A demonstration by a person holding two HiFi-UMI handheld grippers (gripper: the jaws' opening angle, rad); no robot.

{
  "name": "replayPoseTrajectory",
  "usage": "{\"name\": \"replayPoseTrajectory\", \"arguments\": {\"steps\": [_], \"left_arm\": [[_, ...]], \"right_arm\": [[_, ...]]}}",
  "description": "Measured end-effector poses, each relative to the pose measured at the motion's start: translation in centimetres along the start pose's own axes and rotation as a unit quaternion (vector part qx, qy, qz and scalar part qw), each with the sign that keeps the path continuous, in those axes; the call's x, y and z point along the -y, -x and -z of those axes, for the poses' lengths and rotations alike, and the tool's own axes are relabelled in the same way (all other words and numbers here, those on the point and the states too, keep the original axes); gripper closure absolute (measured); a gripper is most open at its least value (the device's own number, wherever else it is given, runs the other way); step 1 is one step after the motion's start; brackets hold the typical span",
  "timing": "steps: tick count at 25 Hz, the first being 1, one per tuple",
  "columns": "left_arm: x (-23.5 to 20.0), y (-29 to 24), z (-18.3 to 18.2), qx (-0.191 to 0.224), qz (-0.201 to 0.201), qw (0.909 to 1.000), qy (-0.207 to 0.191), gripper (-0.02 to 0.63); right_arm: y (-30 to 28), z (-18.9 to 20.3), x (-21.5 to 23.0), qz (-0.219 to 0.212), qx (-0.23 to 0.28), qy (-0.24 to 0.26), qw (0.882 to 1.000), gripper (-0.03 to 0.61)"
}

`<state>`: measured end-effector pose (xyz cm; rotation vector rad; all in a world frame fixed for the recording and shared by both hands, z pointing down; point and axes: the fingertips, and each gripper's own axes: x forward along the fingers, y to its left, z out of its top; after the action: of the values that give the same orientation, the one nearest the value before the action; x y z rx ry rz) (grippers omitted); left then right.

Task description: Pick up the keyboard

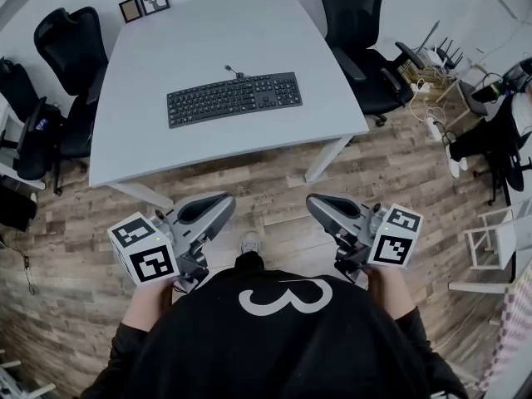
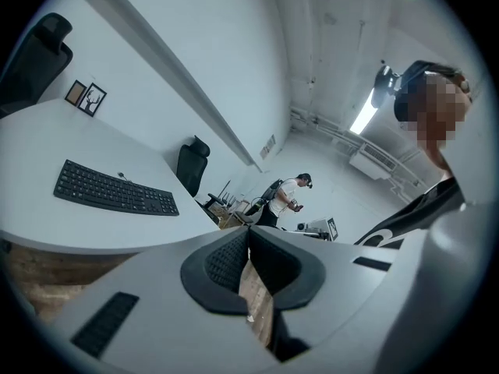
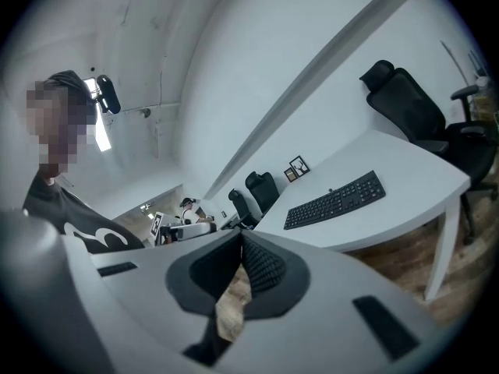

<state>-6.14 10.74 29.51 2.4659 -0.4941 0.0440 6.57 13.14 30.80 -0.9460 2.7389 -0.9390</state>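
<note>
A black keyboard (image 1: pixel 234 98) lies flat near the front middle of a pale grey table (image 1: pixel 150 148), its cable running off the back edge. It also shows in the left gripper view as the keyboard (image 2: pixel 115 188) and in the right gripper view as the keyboard (image 3: pixel 335 199). My left gripper (image 1: pixel 218 209) and right gripper (image 1: pixel 320 208) are held close to the body over the wooden floor, well short of the table. Both are shut with nothing between the pads. They point toward each other and the table.
Black office chairs stand at the table's left (image 1: pixel 68 48) and far right (image 1: pixel 357 32). Two small picture frames (image 1: pixel 143 2) rest at the table's back edge. Cables and a power strip (image 1: pixel 432 123) lie on the floor at right. Another person (image 2: pixel 290 201) stands far across the room.
</note>
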Motion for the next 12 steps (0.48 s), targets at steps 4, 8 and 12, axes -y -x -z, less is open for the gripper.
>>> {"name": "replayPoseTrajectory", "arguments": {"steps": [4, 8, 12], "left_arm": [[-6.6, -0.5, -4.4, 0.004, -0.005, 0.9998, 0.017, 0.598], [-10.5, -0.9, -6.6, 0.006, -0.010, 0.9998, 0.018, 0.598], [-13.6, -0.7, -8.6, 0.010, -0.011, 0.9997, 0.017, 0.598]], "right_arm": [[-5.9, -3.6, 3.8, 0.002, -0.010, -0.010, 1.000, 0.569], [-8.9, -5.4, 6.2, 0.001, -0.009, -0.010, 1.000, 0.569], [-11.6, -6.9, 8.1, 0.004, -0.010, -0.010, 1.000, 0.569]]}}
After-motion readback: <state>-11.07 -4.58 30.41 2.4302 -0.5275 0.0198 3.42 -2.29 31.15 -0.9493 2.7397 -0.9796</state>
